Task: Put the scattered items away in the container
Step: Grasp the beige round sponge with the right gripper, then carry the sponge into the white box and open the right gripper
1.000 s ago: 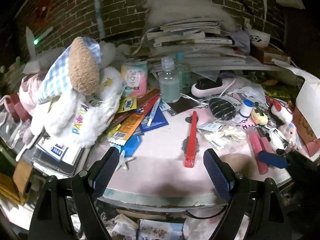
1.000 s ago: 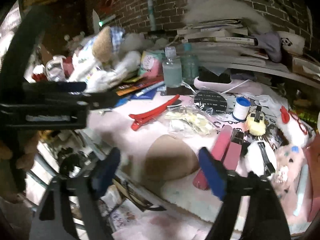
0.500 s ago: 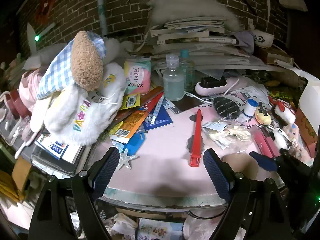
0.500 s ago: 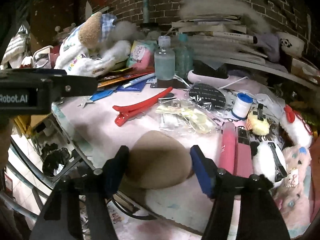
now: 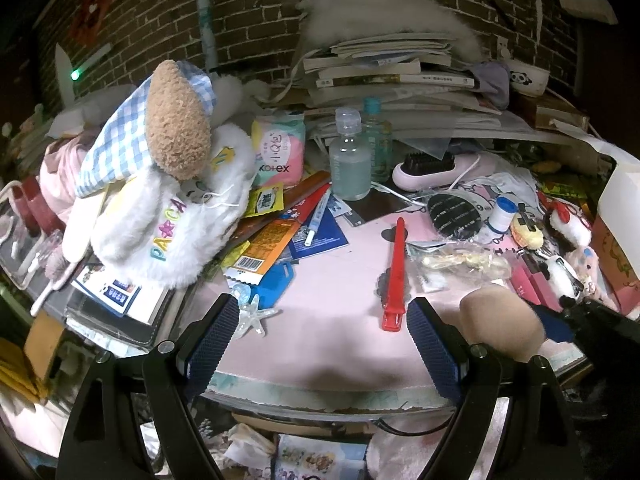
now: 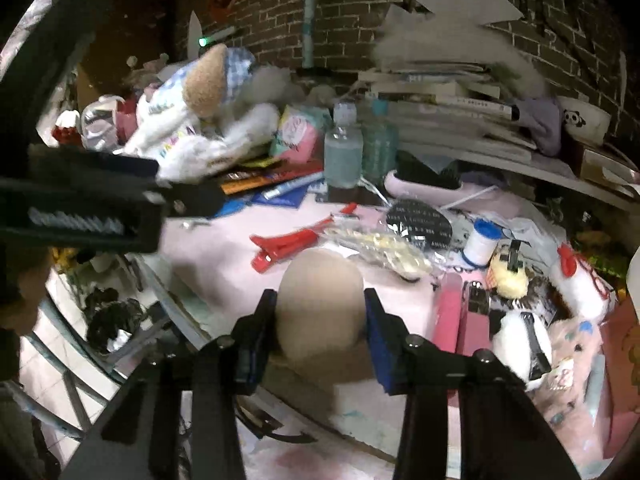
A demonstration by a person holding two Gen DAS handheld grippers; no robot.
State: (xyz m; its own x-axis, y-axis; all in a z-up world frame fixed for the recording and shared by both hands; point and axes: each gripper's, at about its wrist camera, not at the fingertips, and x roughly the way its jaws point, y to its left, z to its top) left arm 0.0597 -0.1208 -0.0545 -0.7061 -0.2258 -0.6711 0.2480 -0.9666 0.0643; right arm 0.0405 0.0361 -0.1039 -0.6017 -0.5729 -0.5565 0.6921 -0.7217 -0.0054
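Note:
A beige egg-shaped sponge (image 6: pixel 320 296) sits between the blue pads of my right gripper (image 6: pixel 320 322) near the front of the pink table (image 6: pixel 224 256). The jaws are closing and both pads touch its sides. From the left wrist view the sponge (image 5: pixel 500 326) shows at lower right, with the right gripper's dark body beside it. My left gripper (image 5: pixel 324 334) hangs open over the table's front edge (image 5: pixel 320 392), with nothing between its fingers. A red hair clip (image 5: pixel 394 276) lies just ahead of its right finger and a clear starfish clip (image 5: pixel 254 316) by its left finger.
A white plush toy (image 5: pixel 168 216) fills the left. Packets, a pen and two bottles (image 5: pixel 350 160) lie behind, under stacked books (image 5: pixel 392 76). Pink sticks (image 6: pixel 464 312), a thread spool (image 6: pixel 482 240), small plush toys and a white box (image 5: pixel 620 200) crowd the right.
The right gripper's jaws have narrowed from wide apart to touching the beige sponge, and it has come closer to it. The left gripper has stayed open and still.

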